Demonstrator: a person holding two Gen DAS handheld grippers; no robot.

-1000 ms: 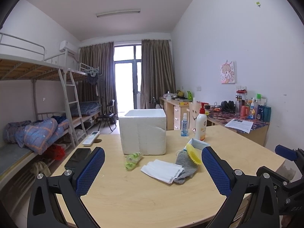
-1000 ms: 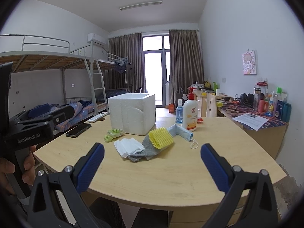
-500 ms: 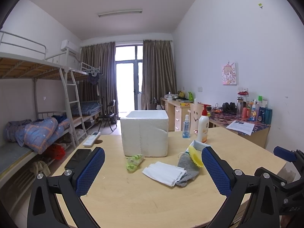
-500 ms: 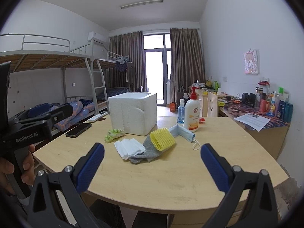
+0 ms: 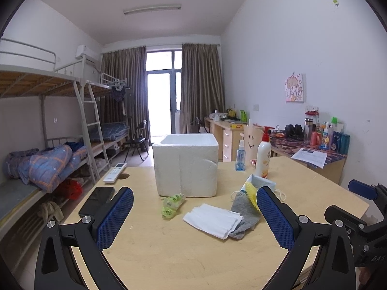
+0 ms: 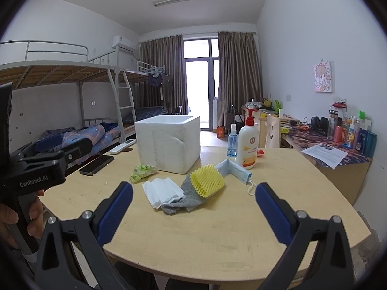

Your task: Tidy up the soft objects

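Left gripper [image 5: 194,213] level, jaws spread wide, nothing between the fingers, right gripper [image 6: 193,209] likewise agape and empty, hand [image 6: 14,220] clasping the left handle

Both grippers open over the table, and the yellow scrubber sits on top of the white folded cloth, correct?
Not quite. In the right wrist view the yellow scrubber sits on the grey sock, not the white folded cloth beside it. Both the left gripper and right gripper are open.

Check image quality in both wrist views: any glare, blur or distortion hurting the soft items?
Left wrist: sharp, heavy fisheye bending, blown-out balcony door; white cloth clear. Right wrist: likewise, dark vignette corners; yellow scrubber and grey sock crisp, soft shadows only.
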